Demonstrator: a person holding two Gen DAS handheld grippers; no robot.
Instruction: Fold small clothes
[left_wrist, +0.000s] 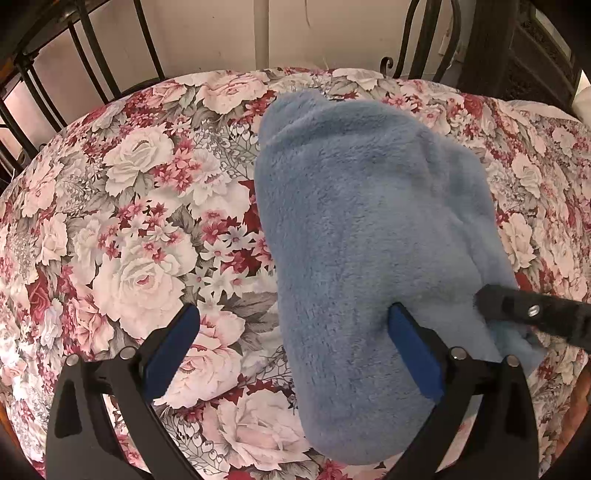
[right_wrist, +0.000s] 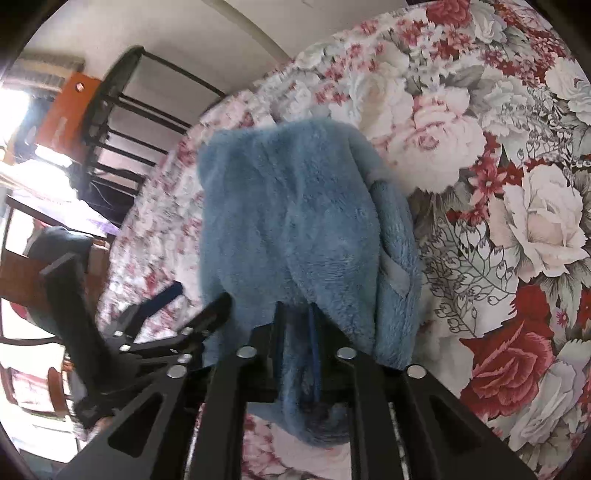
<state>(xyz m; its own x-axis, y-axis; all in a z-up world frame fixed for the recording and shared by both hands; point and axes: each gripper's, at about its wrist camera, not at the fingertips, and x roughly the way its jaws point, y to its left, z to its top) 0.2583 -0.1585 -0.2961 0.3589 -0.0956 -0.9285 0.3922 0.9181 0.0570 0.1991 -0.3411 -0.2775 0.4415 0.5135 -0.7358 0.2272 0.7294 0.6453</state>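
A fluffy blue garment (left_wrist: 362, 221) lies folded on the floral tablecloth (left_wrist: 129, 206). My left gripper (left_wrist: 295, 321) is open just above it; its right finger (left_wrist: 413, 350) rests on the fleece and its left finger (left_wrist: 173, 343) is over bare cloth. My right gripper (right_wrist: 295, 314) is shut on the near edge of the blue garment (right_wrist: 295, 206), with fleece bunched between the fingers. The right gripper also shows in the left wrist view (left_wrist: 532, 310) at the garment's right edge. The left gripper shows in the right wrist view (right_wrist: 192, 302), open, at the left.
The round table is covered by the floral cloth (right_wrist: 498, 166). Black metal chair backs (left_wrist: 55, 66) stand behind it, another at the back right (left_wrist: 436, 37). A wall is beyond. A chair and an orange object (right_wrist: 70, 107) are at the left of the right wrist view.
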